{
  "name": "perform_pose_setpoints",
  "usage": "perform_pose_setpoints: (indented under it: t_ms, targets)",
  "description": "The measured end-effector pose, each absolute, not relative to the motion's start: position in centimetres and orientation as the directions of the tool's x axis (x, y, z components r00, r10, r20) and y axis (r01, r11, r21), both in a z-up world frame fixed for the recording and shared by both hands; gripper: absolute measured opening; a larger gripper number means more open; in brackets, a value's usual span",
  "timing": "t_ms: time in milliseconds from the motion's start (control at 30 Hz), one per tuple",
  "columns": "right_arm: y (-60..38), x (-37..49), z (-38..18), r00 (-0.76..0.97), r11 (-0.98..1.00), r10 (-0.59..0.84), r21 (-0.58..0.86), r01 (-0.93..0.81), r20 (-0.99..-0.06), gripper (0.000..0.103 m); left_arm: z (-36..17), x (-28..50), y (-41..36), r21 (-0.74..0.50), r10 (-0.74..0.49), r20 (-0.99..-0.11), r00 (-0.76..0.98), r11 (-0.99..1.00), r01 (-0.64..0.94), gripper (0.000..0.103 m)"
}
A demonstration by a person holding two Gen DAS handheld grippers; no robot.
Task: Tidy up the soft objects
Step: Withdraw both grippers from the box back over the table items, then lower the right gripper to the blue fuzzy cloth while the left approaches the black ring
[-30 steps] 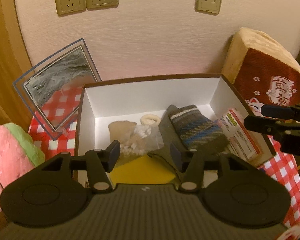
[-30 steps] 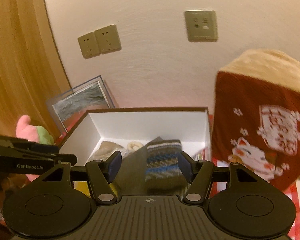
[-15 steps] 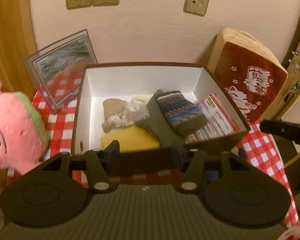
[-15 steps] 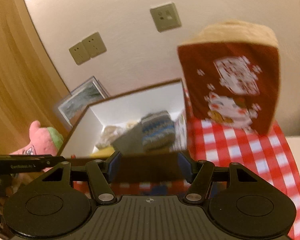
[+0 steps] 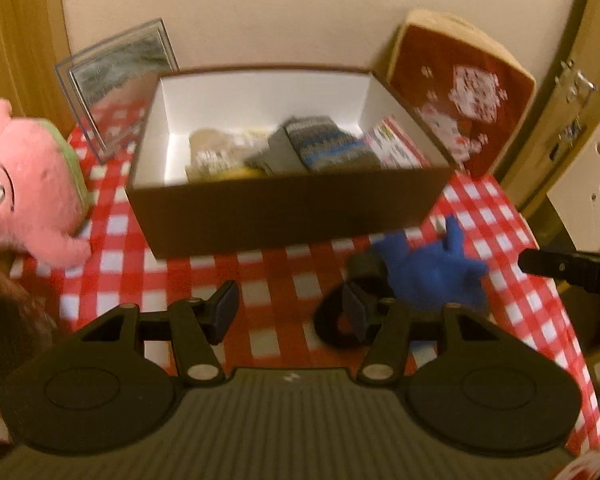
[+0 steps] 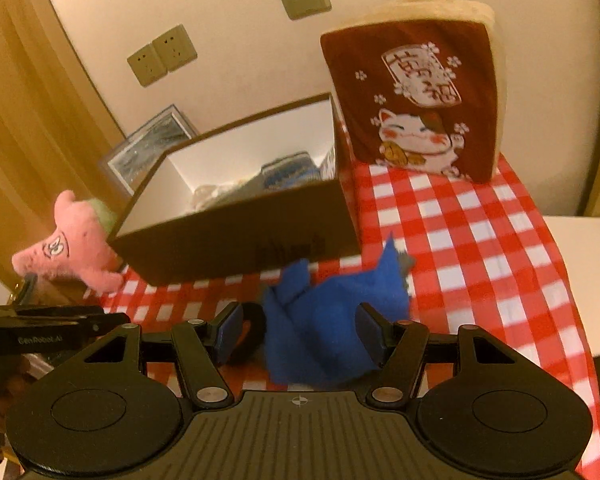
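You have pulled both tools back out of the box (image 5: 288, 208). Right tool (image 6: 298, 330) gapes wide, empty, around the blue cloth (image 6: 332, 320) lying before the box. Left tool (image 5: 288, 308) open, empty. Cloth comes next.

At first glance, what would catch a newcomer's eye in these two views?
The blue cloth lies crumpled on the red checked tablecloth, in front of the open right gripper. Behind it stands the brown box with a striped sock inside. A pink plush toy sits left of the box and a red cat cushion to its right.
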State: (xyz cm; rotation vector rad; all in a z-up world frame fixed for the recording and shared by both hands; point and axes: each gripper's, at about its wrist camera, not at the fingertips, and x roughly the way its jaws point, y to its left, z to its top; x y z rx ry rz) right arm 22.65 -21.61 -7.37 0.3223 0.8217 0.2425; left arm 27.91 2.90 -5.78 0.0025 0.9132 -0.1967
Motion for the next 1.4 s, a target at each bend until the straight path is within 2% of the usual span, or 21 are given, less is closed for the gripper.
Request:
perform_pose_setpoints:
  t_ms: [533,933,1400]
  targets:
    - [-21.1,19.3,-10.4,0.587,0.937,0.303,0.347,-0.04,-0.751,0.062,-9.1,23.5,0.6,-0.098,-0.208,-0.83,0.517,0.968,0.231,0.055]
    - [-21.0,18.8,-12.3,0.562,0.956,0.255,0.291,-0.026,-0.787,0.062,-11.4,23.4,-0.8,-0.078,-0.203,-0.853,0.481,0.96,0.267,0.055]
    - [-19.1,21.7,-13.9,0.563,0.976,0.219,0.191,-0.109,-0.797,0.062,-13.5,25.9,-1.6,-0.046,-0.191,-0.854,0.484,0.954,0.295,0.054]
